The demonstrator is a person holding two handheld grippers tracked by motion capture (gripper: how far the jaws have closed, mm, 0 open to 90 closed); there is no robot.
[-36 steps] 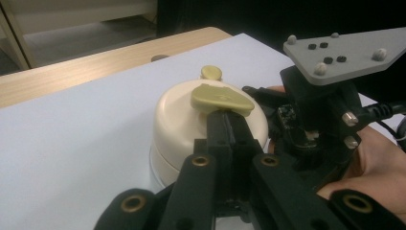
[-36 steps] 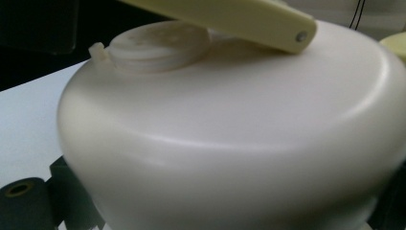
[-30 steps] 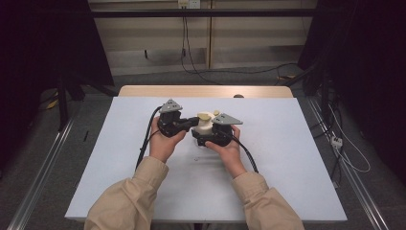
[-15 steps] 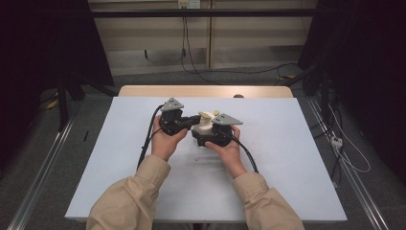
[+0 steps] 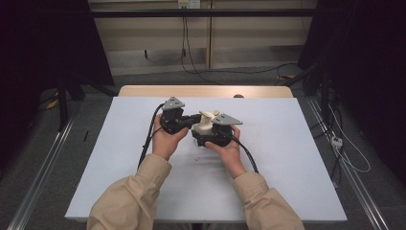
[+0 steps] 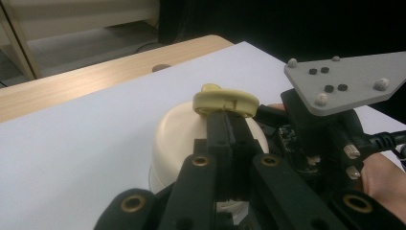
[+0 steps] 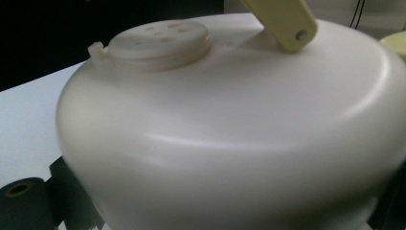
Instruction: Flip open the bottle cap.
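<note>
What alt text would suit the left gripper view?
The left gripper, fingers pressed together, pinches a yellow knob atop a cream dome on a white table. The right gripper's grey plate sits to the right.

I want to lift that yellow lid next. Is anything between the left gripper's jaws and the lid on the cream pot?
Nothing visible is. The left gripper has its jaws pressed together right at the edge of the yellow lid atop the cream pot. The right gripper holds the pot's body from the other side, clear of the lid.
</note>
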